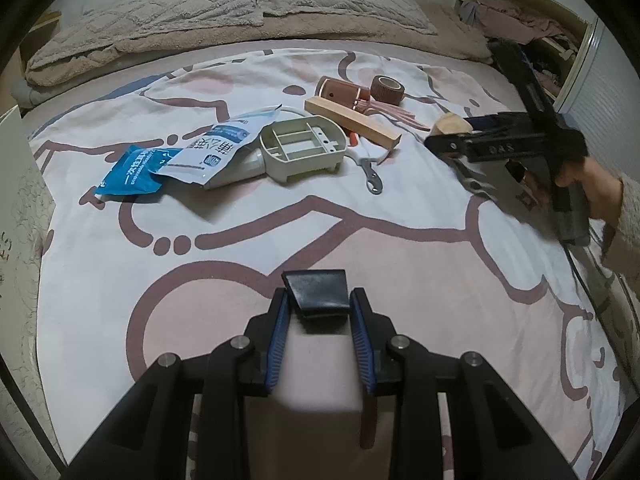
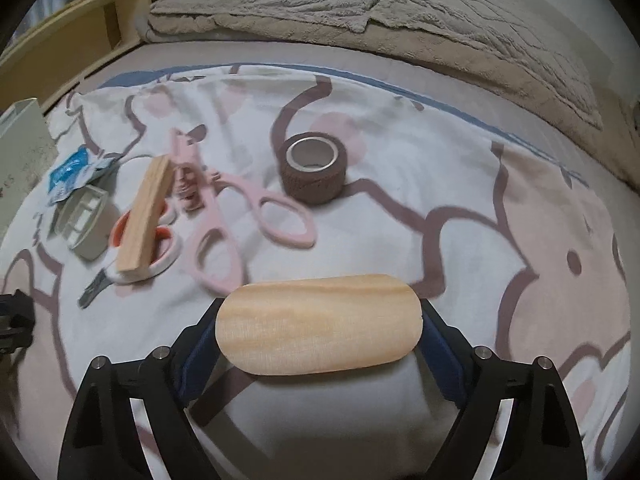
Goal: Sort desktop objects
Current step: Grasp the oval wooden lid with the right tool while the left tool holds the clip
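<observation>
My left gripper point(image 1: 319, 300) is shut on a small black wedge-shaped piece point(image 1: 316, 292), held above the patterned bedsheet. My right gripper point(image 2: 320, 320) is shut on an oval wooden block point(image 2: 318, 322), which also shows in the left wrist view point(image 1: 452, 124) at the right. On the sheet lie a long wooden bar point(image 2: 146, 216), pink scissors point(image 2: 240, 216), a brown tape roll point(image 2: 314, 168), white-and-orange scissors point(image 2: 160, 254), a beige plastic tray point(image 1: 302, 148) and blue-and-white packets point(image 1: 172, 160).
A copper-coloured cylinder point(image 1: 342, 92) lies by the tape roll point(image 1: 387, 89). Grey pillows point(image 1: 240, 4) lie at the head of the bed. A white box point(image 2: 24, 152) stands at the left edge. Shelves with clothes point(image 1: 520, 20) are at the far right.
</observation>
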Demonstrator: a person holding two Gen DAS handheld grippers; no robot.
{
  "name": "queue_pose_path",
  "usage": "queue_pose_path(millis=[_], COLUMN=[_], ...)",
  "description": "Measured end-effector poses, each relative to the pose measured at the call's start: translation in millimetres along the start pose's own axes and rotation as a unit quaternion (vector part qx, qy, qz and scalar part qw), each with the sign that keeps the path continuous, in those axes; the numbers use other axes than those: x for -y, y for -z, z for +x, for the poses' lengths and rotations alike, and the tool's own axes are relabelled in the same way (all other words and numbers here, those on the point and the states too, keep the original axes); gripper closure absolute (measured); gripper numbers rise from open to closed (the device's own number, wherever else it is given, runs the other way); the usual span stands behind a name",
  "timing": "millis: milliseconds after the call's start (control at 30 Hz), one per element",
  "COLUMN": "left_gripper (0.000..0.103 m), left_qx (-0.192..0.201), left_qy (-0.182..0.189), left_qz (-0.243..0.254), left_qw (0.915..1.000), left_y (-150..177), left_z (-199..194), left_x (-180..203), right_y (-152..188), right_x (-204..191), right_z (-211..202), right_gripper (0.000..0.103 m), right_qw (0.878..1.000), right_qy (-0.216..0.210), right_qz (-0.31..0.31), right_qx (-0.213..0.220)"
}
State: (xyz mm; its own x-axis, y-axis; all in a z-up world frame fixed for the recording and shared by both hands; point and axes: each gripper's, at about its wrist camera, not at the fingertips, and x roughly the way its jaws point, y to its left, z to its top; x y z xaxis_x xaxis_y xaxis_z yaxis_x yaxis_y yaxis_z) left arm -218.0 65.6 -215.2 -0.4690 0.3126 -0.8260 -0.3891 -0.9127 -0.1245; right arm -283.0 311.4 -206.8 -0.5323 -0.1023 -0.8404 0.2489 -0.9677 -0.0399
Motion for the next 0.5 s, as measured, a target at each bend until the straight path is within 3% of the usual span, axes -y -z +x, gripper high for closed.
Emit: queue_pose_path(millis=[500], left_gripper=[0.072], left_qx=[-0.006], left_qy=[-0.014], left_qz=[-0.006], left_qw=[0.9999], left_y=[0.4], left_z=[0.2], left_x=[0.6], right_y=[39.3], right_x=[-55.0], right_z=[-29.1], right_gripper=[0.013], right_qw=[0.999], right_qy=[-0.032], right_qz=[-0.025], right_qx=[-0.028])
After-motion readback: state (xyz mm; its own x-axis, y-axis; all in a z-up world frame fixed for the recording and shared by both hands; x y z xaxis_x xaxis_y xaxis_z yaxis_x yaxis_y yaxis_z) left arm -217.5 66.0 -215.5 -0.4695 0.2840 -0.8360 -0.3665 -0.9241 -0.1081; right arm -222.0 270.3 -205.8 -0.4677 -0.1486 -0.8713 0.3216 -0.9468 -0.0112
